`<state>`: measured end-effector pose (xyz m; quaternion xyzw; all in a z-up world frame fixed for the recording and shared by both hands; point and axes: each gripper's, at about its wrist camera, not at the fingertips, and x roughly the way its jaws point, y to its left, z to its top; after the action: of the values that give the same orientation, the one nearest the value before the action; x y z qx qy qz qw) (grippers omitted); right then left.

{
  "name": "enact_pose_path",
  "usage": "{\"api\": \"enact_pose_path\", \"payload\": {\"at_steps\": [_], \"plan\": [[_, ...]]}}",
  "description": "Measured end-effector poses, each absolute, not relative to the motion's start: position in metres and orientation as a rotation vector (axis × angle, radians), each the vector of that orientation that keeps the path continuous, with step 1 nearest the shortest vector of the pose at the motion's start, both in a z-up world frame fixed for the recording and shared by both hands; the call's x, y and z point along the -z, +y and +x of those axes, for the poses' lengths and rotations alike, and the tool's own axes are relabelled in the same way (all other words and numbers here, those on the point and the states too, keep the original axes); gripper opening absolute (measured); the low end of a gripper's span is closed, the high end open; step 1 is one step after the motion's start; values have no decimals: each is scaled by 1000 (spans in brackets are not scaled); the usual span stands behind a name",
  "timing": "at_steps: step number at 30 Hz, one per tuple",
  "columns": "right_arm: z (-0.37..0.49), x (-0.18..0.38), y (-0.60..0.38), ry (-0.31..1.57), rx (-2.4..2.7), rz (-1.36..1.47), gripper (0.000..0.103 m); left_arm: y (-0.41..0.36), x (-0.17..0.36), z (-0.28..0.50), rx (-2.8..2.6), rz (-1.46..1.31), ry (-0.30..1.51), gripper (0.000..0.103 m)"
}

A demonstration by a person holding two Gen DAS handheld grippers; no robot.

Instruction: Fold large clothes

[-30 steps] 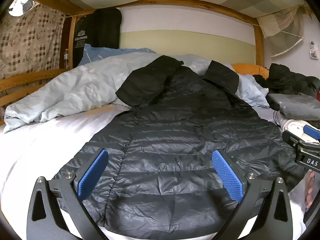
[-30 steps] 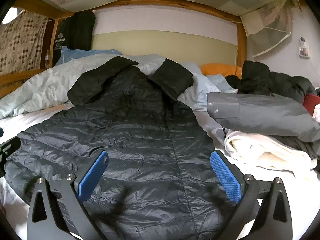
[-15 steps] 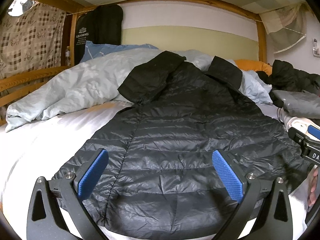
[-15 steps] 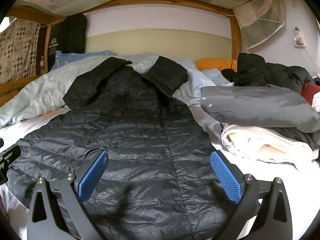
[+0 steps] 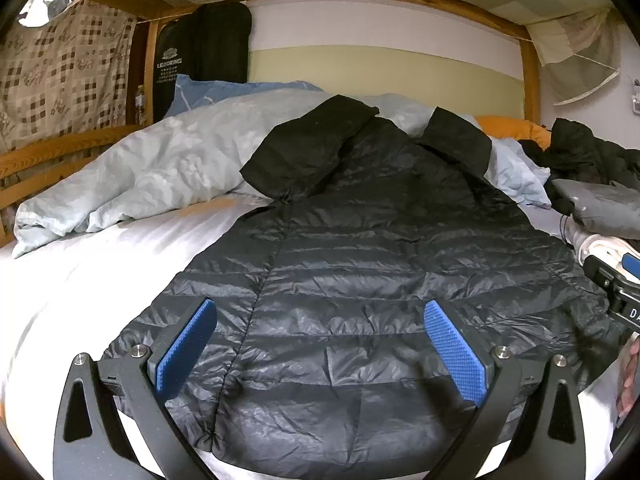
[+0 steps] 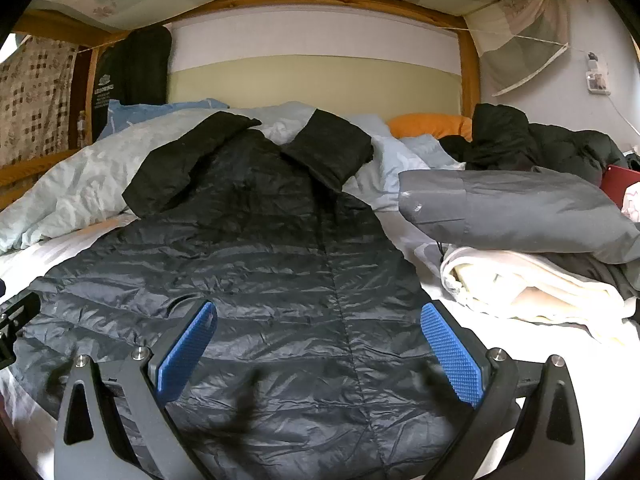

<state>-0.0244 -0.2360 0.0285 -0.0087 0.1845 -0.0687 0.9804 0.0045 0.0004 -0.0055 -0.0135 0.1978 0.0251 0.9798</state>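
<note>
Mostly the bed with its white sheet fills both views, and the black quilted coat lies flat on it in the middle of the frame, its upper end on the pale blue duvet. Only the right wrist view shows fully the grey folded garment on a cream cloth at right. The left gripper and right gripper hover over the coat's near hem, fingers wide apart, holding nothing.

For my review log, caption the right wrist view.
Open right gripper above a black puffer coat spread flat on the bed.
</note>
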Motion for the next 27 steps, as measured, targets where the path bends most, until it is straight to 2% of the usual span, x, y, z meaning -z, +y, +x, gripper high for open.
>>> {"api": "enact_pose_path", "payload": {"at_steps": [27], "plan": [[-20, -27, -237, 389, 146, -11, 103, 0, 5, 3, -53, -19, 402, 103]]}}
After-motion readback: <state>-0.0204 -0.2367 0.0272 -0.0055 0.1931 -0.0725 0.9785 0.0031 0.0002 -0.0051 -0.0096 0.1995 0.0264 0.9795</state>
